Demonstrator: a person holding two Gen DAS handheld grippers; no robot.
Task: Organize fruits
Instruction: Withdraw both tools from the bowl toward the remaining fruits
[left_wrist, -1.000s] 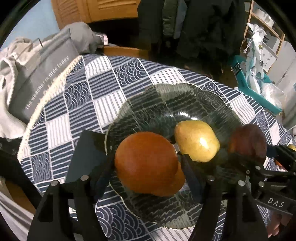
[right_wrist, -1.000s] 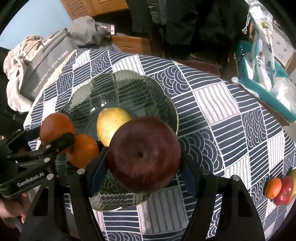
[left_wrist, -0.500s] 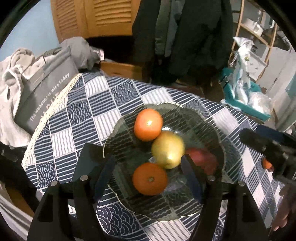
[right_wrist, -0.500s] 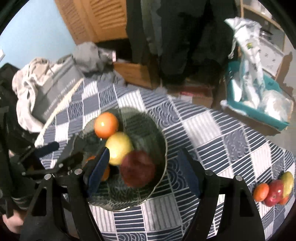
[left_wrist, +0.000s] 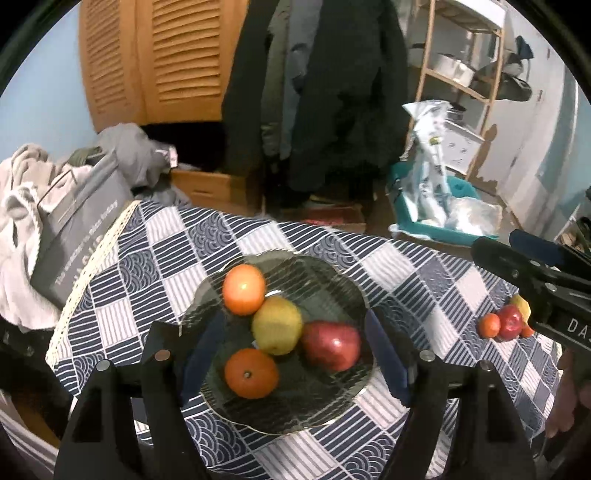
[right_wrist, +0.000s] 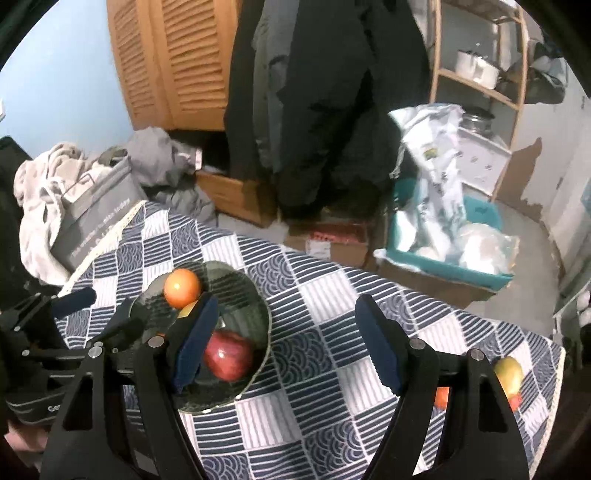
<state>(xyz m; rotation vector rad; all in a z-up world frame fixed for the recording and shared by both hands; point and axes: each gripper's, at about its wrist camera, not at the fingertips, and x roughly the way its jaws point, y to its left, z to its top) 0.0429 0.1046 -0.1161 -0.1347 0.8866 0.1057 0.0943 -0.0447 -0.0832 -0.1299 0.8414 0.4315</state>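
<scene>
A dark glass bowl (left_wrist: 332, 288) on the checked tablecloth holds two oranges (left_wrist: 243, 290) (left_wrist: 252, 373), a yellow pear (left_wrist: 277, 325) and a red apple (left_wrist: 330, 345). My left gripper (left_wrist: 291, 354) is open and empty, raised above the bowl. My right gripper (right_wrist: 284, 347) is open and empty, to the right of the bowl (right_wrist: 255, 306), where the apple (right_wrist: 229, 354) and one orange (right_wrist: 182, 288) show. Loose fruits (left_wrist: 504, 325) lie at the table's right edge; they also show in the right wrist view (right_wrist: 509, 373).
A grey bag (left_wrist: 77, 229) and heaped clothes (left_wrist: 22, 192) sit at the table's left edge. Behind the table hang dark coats (left_wrist: 332, 92); a teal bin (left_wrist: 436, 206) with plastic bags and a wooden shelf (left_wrist: 461, 74) stand on the right.
Both grippers opened and let go of an orange and the red apple into the bowl, then pulled back and up. The right gripper has swung to the right.
</scene>
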